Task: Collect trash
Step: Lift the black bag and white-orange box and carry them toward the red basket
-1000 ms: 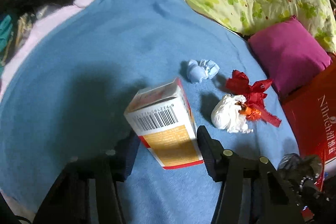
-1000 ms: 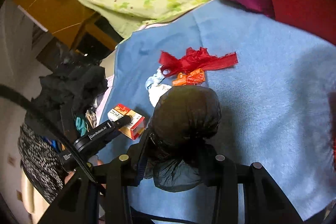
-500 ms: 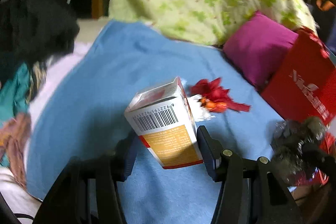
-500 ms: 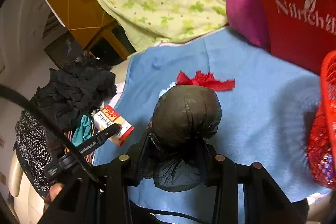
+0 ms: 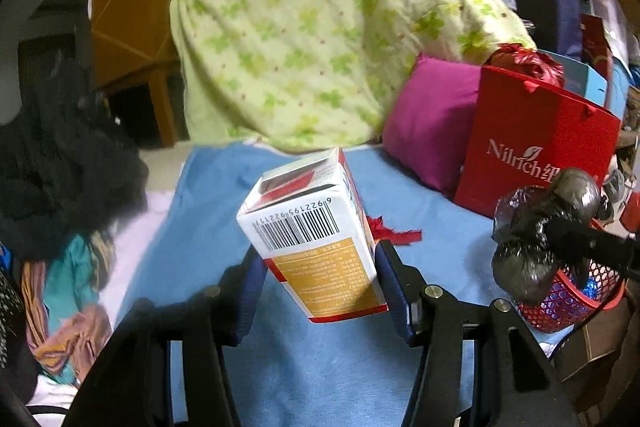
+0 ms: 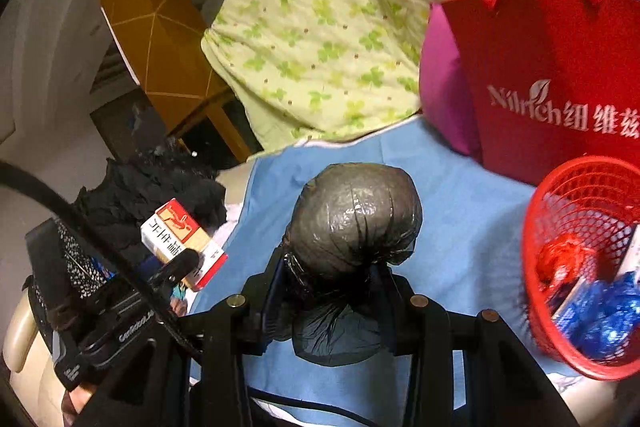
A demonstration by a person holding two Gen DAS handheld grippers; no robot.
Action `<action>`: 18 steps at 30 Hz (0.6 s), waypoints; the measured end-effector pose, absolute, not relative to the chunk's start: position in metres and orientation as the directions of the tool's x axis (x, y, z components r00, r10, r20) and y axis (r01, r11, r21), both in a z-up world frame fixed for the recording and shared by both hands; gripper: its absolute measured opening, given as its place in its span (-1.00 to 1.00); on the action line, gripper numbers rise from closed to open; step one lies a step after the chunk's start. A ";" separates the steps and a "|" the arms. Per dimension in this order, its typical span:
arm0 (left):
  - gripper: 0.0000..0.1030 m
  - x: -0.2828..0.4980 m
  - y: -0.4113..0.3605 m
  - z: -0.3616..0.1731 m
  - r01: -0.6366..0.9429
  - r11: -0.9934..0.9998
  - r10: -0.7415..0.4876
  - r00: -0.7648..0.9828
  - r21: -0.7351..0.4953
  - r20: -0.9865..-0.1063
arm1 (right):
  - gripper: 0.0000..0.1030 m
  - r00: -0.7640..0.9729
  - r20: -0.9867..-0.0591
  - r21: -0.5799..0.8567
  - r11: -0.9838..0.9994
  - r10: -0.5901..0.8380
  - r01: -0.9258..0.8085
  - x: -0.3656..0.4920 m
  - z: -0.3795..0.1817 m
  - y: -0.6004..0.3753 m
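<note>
Left wrist view: my left gripper (image 5: pixel 320 291) clamps a carton (image 5: pixel 316 231) between its jaws; my right gripper (image 6: pixel 328 303) pinches a bagged bundle (image 6: pixel 354 215), both bound for the red basket (image 6: pixel 536 211), I judge.

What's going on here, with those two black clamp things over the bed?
A person is tidying trash off a bed with a handheld tool in each hand. The left tool grips a small carton, held up above the blue blanket. The right tool clamps a knotted black plastic bag. A red mesh basket at the bed's edge already holds some scraps. A red ribbon scrap lies on the blanket.
</note>
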State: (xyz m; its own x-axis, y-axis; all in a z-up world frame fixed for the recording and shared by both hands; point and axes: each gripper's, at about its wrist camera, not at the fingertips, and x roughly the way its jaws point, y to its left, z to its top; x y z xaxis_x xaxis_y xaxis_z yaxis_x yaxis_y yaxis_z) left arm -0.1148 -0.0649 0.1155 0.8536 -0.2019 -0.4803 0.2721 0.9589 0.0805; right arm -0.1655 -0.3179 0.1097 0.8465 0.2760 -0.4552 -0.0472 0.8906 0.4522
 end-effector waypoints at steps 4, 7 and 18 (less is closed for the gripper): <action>0.10 -0.130 -0.076 0.124 0.284 0.951 -0.202 0.869 0.122 -0.451 | -0.18 0.867 -0.431 0.441 0.896 0.250 -0.039 -0.180 0.119 -0.325; 0.10 -0.138 -0.084 0.127 0.301 0.944 -0.214 0.870 0.136 -0.444 | -0.18 0.877 -0.417 0.441 0.897 0.237 -0.033 -0.189 0.123 -0.331; 0.10 -0.147 -0.105 0.127 0.332 0.927 -0.227 0.867 0.174 -0.443 | -0.18 0.892 -0.403 0.443 0.897 0.207 -0.008 -0.201 0.125 -0.346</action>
State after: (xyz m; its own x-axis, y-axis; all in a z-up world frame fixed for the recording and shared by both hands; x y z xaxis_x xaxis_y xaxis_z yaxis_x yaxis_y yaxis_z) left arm -0.1468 -0.1048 0.1272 0.8672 -0.2270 -0.4433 0.3316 0.9273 0.1737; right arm -0.2006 -0.3457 0.1250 0.8917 0.2067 -0.4027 -0.0080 0.8967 0.4425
